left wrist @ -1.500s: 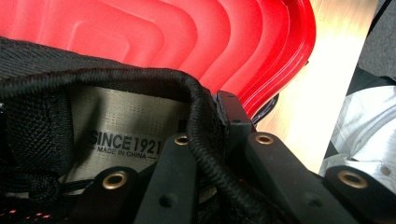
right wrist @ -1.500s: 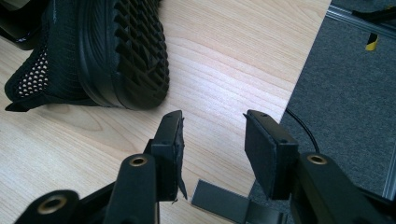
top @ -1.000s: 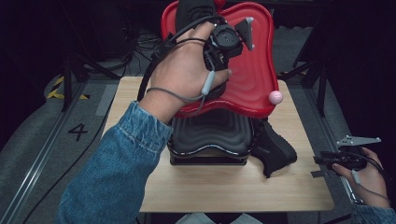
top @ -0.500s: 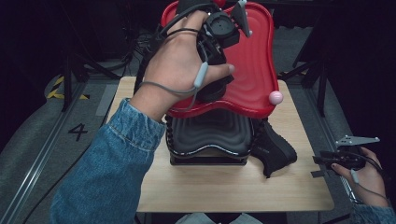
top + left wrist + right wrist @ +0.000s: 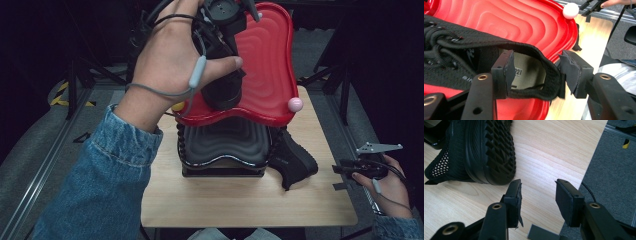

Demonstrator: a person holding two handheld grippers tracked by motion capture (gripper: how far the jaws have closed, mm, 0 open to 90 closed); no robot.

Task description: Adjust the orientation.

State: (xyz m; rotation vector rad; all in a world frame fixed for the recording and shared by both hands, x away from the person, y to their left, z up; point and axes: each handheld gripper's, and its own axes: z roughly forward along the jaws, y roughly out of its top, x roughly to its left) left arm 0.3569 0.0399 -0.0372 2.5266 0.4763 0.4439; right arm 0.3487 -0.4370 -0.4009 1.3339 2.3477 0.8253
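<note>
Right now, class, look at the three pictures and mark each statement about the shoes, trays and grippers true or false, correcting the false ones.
1. The left gripper has its jaws around the heel collar of a black shoe. True.
2. That shoe lies over a blue tray. False: the tray is red.
3. A pink ball sits at the red tray's rim. True.
4. The right gripper is shut on the second shoe. False: its jaws are open and hold nothing; the second shoe lies on its side on the table.
5. A black tray sits under the red one. True.
</note>
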